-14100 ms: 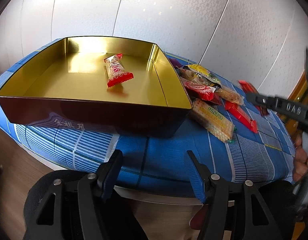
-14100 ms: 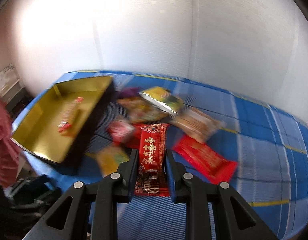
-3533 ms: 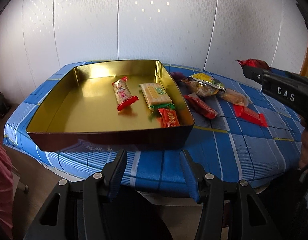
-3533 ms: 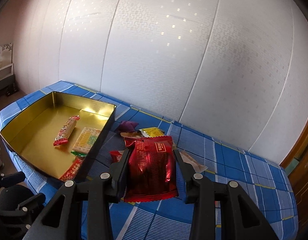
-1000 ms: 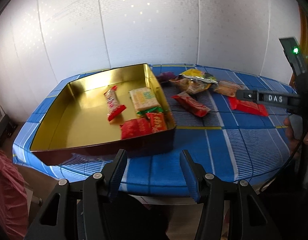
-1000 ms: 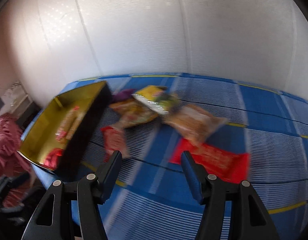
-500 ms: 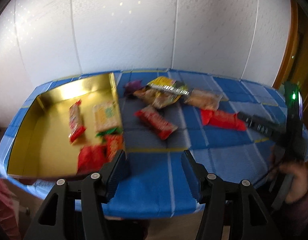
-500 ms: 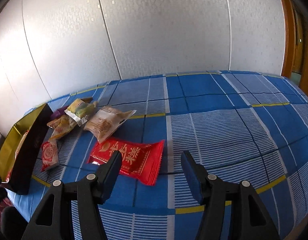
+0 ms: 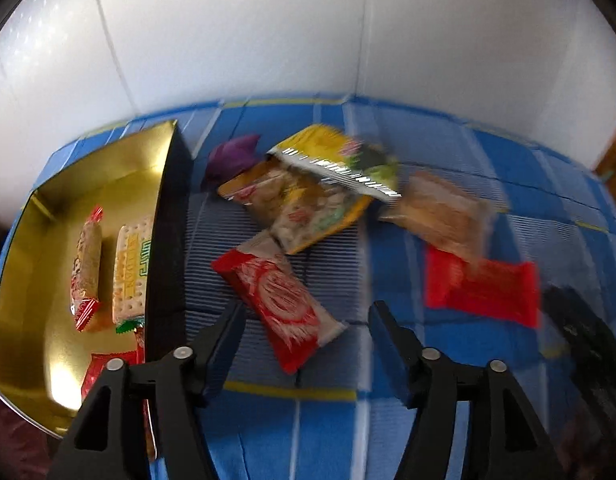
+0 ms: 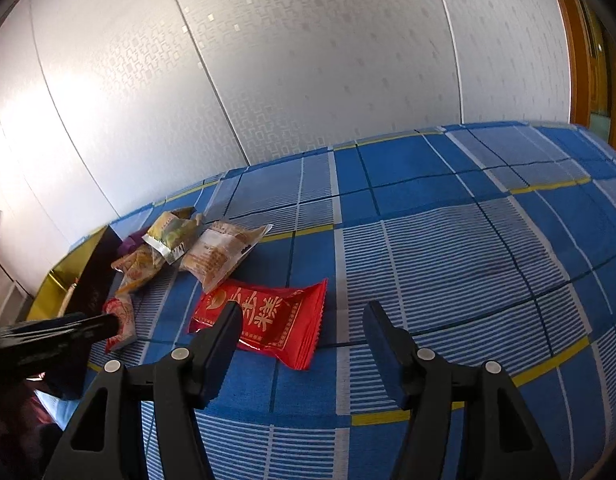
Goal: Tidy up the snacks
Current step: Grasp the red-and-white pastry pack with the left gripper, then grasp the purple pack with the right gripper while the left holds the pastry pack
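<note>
- Gold-lined tin (image 9: 36,216) sits at the left of the blue checked table (image 10: 447,216); in it lie a slim red-ended bar (image 9: 86,268), a cracker pack (image 9: 132,268) and some red wrappers (image 9: 108,368) at the near corner.
- Still out on the cloth, right of the tin: a red-and-white wafer pack (image 9: 280,300), a purple sweet (image 9: 232,156), a yellow mixed-snack bag (image 9: 304,212) with a yellow-green foil bag (image 9: 339,160) on it, a tan pastry pack (image 9: 439,212) and a flat red packet (image 10: 264,320).
- Judging by that, somewhat under half is packed and six pieces remain.
- Left tongs (image 9: 304,322) are spread and hold nothing, hovering over the wafer pack.
- Right tongs (image 10: 302,320) are spread too, empty, just above the flat red packet.
</note>
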The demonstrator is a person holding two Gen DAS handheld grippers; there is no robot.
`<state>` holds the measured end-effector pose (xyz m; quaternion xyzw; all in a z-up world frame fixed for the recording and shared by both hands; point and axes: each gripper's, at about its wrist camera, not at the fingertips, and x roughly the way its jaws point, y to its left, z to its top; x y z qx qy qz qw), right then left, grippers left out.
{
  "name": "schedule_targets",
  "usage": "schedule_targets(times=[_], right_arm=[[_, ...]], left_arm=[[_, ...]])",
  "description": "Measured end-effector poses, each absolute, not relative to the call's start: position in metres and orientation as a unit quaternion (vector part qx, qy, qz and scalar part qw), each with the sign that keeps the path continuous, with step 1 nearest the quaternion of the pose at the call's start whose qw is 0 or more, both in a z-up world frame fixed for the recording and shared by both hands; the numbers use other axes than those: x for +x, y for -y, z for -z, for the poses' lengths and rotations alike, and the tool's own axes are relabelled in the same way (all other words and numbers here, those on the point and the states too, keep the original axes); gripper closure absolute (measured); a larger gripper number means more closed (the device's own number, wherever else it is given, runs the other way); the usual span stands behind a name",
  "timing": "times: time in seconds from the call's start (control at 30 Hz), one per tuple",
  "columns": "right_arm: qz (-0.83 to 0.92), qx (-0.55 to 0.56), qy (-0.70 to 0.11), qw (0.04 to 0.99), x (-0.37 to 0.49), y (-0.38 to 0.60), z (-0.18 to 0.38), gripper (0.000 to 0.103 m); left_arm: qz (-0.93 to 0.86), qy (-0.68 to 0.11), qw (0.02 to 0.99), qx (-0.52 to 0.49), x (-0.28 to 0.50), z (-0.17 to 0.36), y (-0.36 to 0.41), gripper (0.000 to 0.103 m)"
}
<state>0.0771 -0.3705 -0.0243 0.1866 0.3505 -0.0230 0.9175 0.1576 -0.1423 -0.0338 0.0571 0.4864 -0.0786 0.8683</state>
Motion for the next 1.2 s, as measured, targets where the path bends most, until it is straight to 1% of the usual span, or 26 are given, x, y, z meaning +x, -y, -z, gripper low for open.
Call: schedule_targets(times=[0.1,0.23,0.27,0.3,0.33,0.4,0.47,0.57,0.63,0.73,0.83,0.97,1.03,1.07,1.2], right_arm=[[0.018,0.204,-0.349,0.914,0.077,0.377,0.024,0.039],[0.015,0.223,-0.348,0.910,0.077,0.383,0.025,0.039],[0.016,0.227,-0.346,0.910,0.077,0.384,0.024,0.039],[0.016,0.228,-0.345,0.910,0.077,0.385,0.024,0.039],[0.017,0.230,-0.344,0.910,0.076,0.386,0.024,0.039],[0.018,0.231,-0.344,0.910,0.076,0.387,0.024,0.039],[0.018,0.231,-0.345,0.910,0.076,0.387,0.024,0.039],[0.020,0.233,-0.347,0.908,0.077,0.388,0.025,0.039],[0.022,0.234,-0.351,0.906,0.078,0.388,0.027,0.039],[0.024,0.235,-0.354,0.905,0.078,0.389,0.028,0.039],[0.021,0.231,-0.355,0.906,0.079,0.387,0.028,0.039],[0.008,0.206,-0.355,0.912,0.081,0.375,0.026,0.039],[-0.001,0.189,-0.358,0.914,0.082,0.367,0.025,0.039],[-0.011,0.183,-0.358,0.915,0.082,0.362,0.024,0.039],[-0.064,0.164,-0.376,0.910,0.086,0.342,0.024,0.039]], left_arm=[[0.058,-0.507,0.859,0.041,0.172,0.045,0.141,0.036],[0.057,-0.509,0.857,0.053,0.179,0.056,0.147,0.037],[0.057,-0.512,0.855,0.054,0.179,0.059,0.147,0.039],[0.061,-0.507,0.858,0.048,0.179,0.059,0.146,0.044],[0.068,-0.503,0.860,0.052,0.178,0.059,0.148,0.045],[0.095,-0.490,0.864,0.064,0.172,0.059,0.151,0.056],[0.139,-0.483,0.862,0.061,0.160,0.059,0.152,0.057],[0.218,-0.462,0.855,0.086,0.129,0.061,0.159,0.058],[0.248,-0.444,0.852,0.121,0.104,0.063,0.162,0.059],[0.260,-0.428,0.854,0.140,0.074,0.066,0.155,0.059],[0.250,-0.428,0.860,0.122,0.064,0.068,0.139,0.055],[0.240,-0.425,0.865,0.113,0.060,0.069,0.123,0.052],[0.237,-0.427,0.866,0.110,0.065,0.068,0.118,0.055],[0.235,-0.426,0.867,0.107,0.064,0.067,0.115,0.061],[0.237,-0.417,0.872,0.101,0.056,0.068,0.103,0.062]])
